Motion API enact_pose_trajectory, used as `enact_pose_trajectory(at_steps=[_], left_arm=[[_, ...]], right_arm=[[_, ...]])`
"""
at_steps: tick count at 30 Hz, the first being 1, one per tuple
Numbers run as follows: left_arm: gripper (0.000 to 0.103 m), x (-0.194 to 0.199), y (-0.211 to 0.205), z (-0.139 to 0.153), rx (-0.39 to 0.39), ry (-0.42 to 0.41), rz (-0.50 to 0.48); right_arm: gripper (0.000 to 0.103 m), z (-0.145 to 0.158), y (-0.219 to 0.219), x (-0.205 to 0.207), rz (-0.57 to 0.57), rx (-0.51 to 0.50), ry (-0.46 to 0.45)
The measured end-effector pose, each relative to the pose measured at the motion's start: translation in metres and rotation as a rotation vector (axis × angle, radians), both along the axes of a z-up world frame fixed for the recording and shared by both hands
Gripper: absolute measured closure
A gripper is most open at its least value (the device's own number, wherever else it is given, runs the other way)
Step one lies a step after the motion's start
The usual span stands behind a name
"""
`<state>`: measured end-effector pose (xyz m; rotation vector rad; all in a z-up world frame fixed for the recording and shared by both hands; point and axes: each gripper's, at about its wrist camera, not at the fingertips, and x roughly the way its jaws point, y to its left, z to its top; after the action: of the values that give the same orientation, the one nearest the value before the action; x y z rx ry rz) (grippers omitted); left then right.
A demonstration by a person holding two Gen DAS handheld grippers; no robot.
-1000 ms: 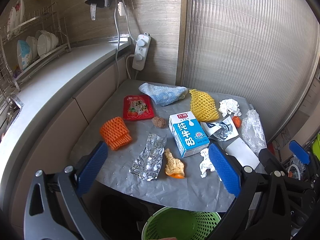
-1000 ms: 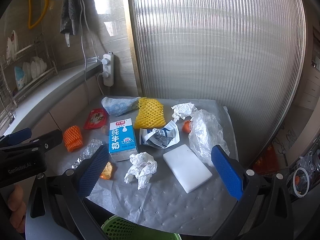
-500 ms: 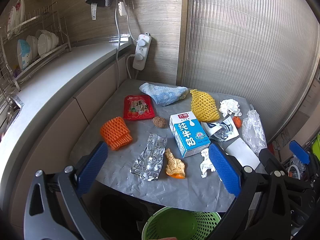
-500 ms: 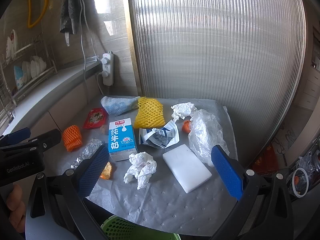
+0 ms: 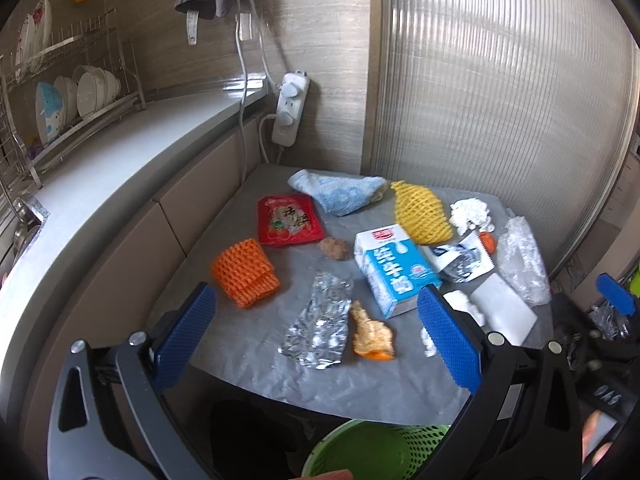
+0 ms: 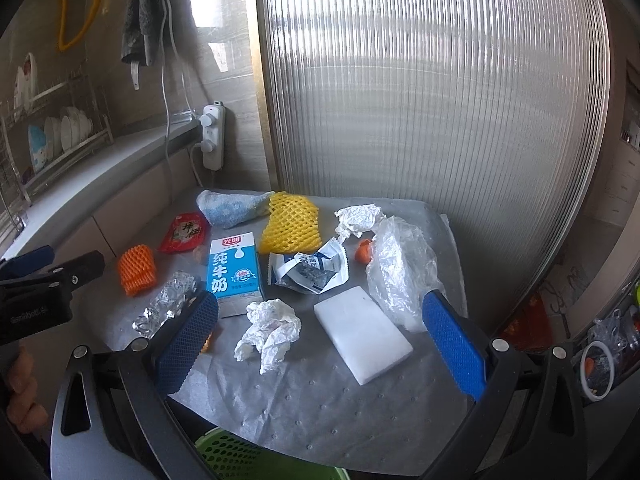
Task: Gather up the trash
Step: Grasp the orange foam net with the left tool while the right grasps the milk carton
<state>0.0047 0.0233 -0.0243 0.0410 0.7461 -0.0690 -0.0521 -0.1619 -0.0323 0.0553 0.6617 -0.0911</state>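
Holding steady: both grippers unchanged above trash.

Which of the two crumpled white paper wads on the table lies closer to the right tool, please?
The larger crumpled paper wad just in front of the blue milk carton. The other paper wad lies at the far side, beside the yellow foam net.

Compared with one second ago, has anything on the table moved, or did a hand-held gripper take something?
Almost nothing changed. The left hand-held gripper and the right hand-held gripper both stay open and empty above the near table edge, with only a slight camera drift. The milk carton, crumpled tissue, foil and green basket lie where they were.
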Motion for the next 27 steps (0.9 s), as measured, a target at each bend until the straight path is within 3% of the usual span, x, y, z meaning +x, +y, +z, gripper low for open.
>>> enact_pose_trajectory(at_steps=[4,9,16,23,26,27], left_arm=[[0.006,0.012,0.016,-0.019,-0.007,0.016,0.019],[0.006,0.036,0.041,-0.053,-0.015,0.028,0.051],[0.006,0.082,0.079,-0.097,-0.14,0.115,0.03],[0.007,0.122,0.082,-0.12,-0.128,0.172,0.053],[0.012,0.136,0.078,-0.127,-0.107,0.193,0.071],[0.019,0.139,0.077,-0.129,-0.102,0.203,0.074]], right_arm=[[0.002,-0.009,-0.005,0.001,0.012,0.064,0.01],[0.002,-0.022,0.006,0.005,0.003,0.012,0.022],[0.002,-0.041,0.018,0.019,0.009,-0.027,0.053],[0.002,-0.055,0.033,0.047,0.04,-0.055,0.088],[0.002,-0.059,0.038,0.057,0.045,-0.068,0.1],[0.002,-0.06,0.039,0.06,0.048,-0.064,0.106]])
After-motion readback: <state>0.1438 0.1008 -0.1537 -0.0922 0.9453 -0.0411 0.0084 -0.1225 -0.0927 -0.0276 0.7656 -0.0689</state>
